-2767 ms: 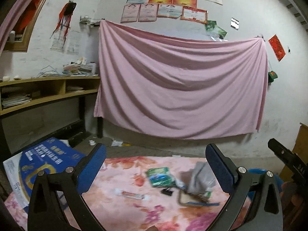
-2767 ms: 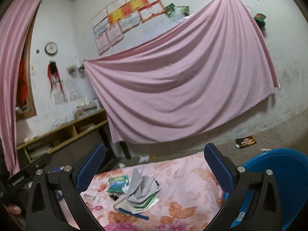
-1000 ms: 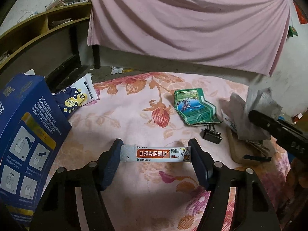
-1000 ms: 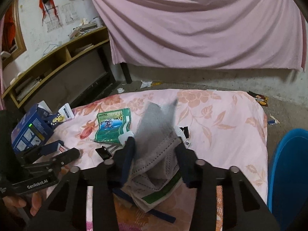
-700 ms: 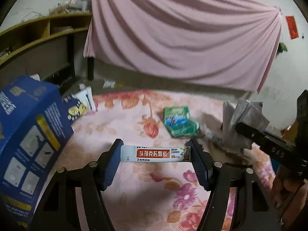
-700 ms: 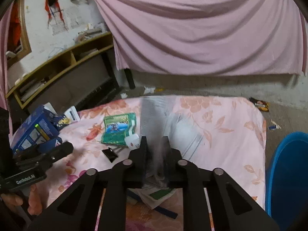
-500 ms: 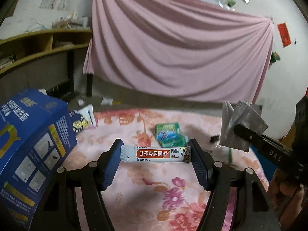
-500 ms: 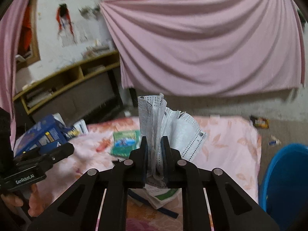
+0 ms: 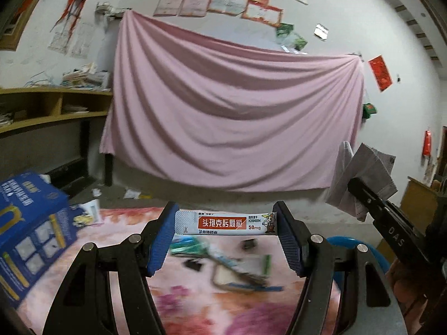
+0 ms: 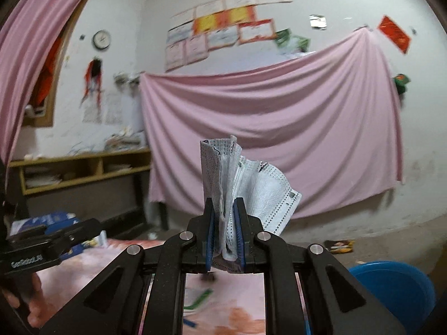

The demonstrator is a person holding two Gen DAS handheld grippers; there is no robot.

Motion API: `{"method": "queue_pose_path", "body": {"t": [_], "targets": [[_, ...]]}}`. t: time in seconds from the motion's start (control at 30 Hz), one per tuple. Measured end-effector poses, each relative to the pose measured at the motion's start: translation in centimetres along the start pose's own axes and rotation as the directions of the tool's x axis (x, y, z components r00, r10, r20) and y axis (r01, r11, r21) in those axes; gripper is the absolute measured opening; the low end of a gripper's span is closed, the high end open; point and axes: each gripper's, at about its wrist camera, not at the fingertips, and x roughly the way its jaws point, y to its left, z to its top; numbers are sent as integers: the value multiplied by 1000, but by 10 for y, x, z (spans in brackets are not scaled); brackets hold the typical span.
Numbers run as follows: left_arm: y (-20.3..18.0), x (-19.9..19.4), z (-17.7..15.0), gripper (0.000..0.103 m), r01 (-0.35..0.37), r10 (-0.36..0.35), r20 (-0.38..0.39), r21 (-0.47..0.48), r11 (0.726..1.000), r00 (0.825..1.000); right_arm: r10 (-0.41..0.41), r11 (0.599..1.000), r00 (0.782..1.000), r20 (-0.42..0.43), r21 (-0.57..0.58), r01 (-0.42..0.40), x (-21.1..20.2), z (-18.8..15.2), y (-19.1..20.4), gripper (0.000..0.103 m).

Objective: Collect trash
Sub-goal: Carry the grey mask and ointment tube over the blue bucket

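- Your left gripper (image 9: 226,227) is clamped end to end on a long white medicine sachet with a red label (image 9: 225,223), held level in the air above the pink floral tablecloth (image 9: 192,301).
- Your right gripper (image 10: 225,224) is closed tight on a crumpled pale grey pleated face mask (image 10: 245,184), which stands upright above the jaws.
- A blue plastic basin (image 10: 396,287) sits low at the right, beside the table.
- A blue printed carton (image 9: 28,231) stands at the table's left edge; the remaining litter on the cloth is blurred.

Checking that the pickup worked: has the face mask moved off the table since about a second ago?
Yes. The face mask, clamped in the right gripper, has risen from the floral tablecloth and now shows against the pink wall sheet.
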Motion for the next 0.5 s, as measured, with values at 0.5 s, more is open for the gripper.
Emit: {"method": "queue_pose_path", "body": {"t": [0.5], "targets": [[-142, 50, 19, 63, 222, -224, -8, 147, 964, 975, -244, 967, 970, 17, 77, 242, -61, -3, -112, 12]]}}
